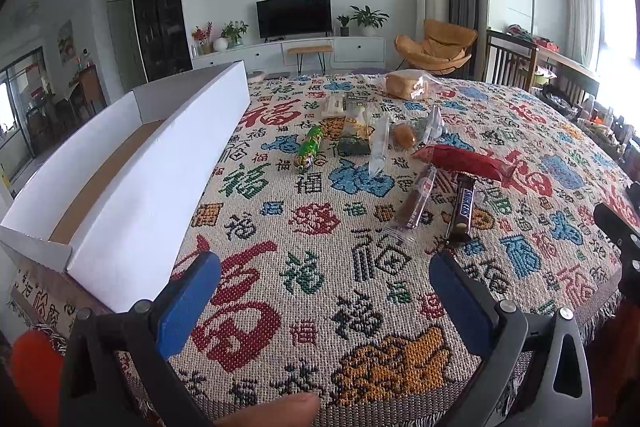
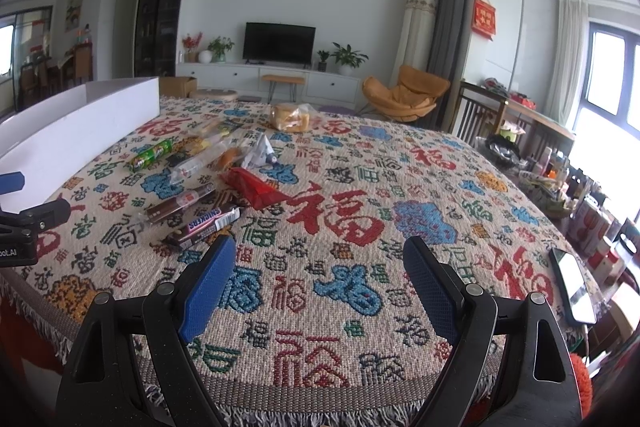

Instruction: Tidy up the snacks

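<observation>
While nothing is picked yet, left wrist view first: left gripper (image 1: 324, 291) hangs low over the near edge of the counter (image 1: 320, 327), jaws wide, nothing between them. White box (image 1: 132, 195) sits ahead-left of it, open top facing up, long wall toward the snacks; likely the drop target, so it is kept close to this side. Snickers bar (image 1: 462, 211) lies just ahead-right of the right fingertip, brown wafer bar (image 1: 418, 203) beside it to the left, not touching as far as I can tell. Red packet (image 1: 466, 161) further ahead, then green tube (image 1: 309, 148) ahead-centre, clear-wrapped buns (image 1: 404, 137) and bread bag (image 1: 408, 85) far ahead. Snacks lie loose in one scattered cluster, unsorted.

Right wrist view: right gripper (image 2: 320, 275) also spread wide and empty, over bare cloth. Snickers bar (image 2: 206, 225) sits just ahead-left of its left fingertip, nearest item. Phone (image 2: 572, 287) lies off to the right near the counter edge, well apart from the snacks. Left gripper's tip (image 2: 24, 227) shows at far left. Judgement: task at start; Snickers probably first grab.
</observation>
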